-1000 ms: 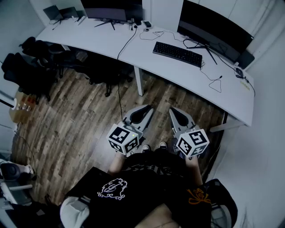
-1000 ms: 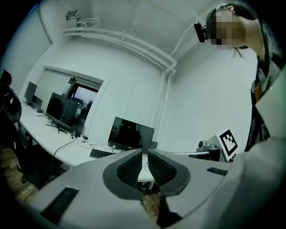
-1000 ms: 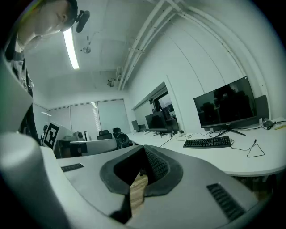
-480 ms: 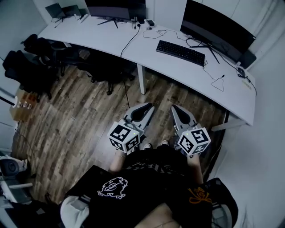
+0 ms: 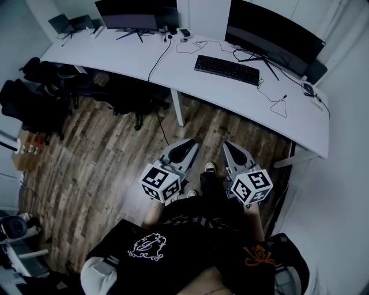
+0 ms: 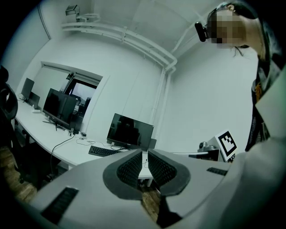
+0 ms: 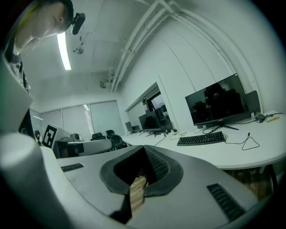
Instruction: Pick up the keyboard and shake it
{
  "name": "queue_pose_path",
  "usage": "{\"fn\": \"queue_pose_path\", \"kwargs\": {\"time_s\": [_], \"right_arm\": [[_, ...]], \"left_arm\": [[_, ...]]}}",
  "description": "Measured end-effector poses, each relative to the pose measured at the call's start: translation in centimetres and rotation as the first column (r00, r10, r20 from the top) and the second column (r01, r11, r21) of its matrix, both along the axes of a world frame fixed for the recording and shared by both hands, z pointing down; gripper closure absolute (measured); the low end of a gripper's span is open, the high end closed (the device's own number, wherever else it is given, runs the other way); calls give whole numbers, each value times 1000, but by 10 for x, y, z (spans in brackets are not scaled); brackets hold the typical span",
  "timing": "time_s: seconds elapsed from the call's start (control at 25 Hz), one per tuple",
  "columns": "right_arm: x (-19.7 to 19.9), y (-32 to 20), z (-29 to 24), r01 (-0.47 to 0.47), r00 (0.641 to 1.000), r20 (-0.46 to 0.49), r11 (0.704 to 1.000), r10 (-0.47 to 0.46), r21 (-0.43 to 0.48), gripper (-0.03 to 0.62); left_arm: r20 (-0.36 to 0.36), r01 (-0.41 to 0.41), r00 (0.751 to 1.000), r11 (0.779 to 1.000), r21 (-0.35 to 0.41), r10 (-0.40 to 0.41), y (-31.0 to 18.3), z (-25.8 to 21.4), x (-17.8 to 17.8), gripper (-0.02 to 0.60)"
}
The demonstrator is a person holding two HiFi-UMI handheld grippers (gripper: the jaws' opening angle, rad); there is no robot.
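Note:
A black keyboard (image 5: pixel 226 70) lies on the long white desk (image 5: pixel 144 55), in front of the right-hand monitor (image 5: pixel 271 37). The keyboard (image 6: pixel 103 151) shows small in the left gripper view, and the keyboard (image 7: pixel 200 139) lies further right in the right gripper view. My left gripper (image 5: pixel 189 142) and right gripper (image 5: pixel 226 144) hang side by side over the wooden floor, well short of the desk, both pointing toward it. Both are shut with nothing between their jaws.
A second monitor (image 5: pixel 137 12) stands at the desk's far left part. Cables (image 5: pixel 274 98) trail across the desk right of the keyboard. Black office chairs (image 5: pixel 40 89) crowd the floor at left. A white desk leg (image 5: pixel 177 108) stands ahead of the grippers.
The view has shifted slightly; the desk and keyboard sit a little further left and higher in the head view. A shoe now shows between the grippers. Both grippers stay shut.

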State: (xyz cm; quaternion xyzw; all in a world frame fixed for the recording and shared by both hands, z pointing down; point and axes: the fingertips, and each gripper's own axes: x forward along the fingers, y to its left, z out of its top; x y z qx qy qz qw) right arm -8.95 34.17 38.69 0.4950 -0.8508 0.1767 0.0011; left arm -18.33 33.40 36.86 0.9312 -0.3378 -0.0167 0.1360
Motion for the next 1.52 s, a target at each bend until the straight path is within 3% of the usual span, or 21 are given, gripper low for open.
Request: {"fn": "queue_pose_path", "kwargs": {"time_s": [0.24,0.56,0.92,1.16,1.52], "right_arm": [[16,-45,15,10,1000,22,1000,-10,-30,580],[43,-155,22,60,997,54,998,-59,-21,580],[119,-272,17,35,996,82,999,-34,-12,582],[150,-307,30,25,996,91,999,-22,-34,582],[165,-331,41,26,991,130,998,-18,-60,582]], "left_arm": [[20,-9,1000,1000,-14,10,-44,8,20,529],[60,49,997,999,-14,-49,-146,13,43,529],[84,57,995,998,-20,-55,-265,7,107,529],[112,61,992,997,-38,-56,-304,20,133,529],[152,67,987,996,-59,-57,-328,26,146,529]]}}
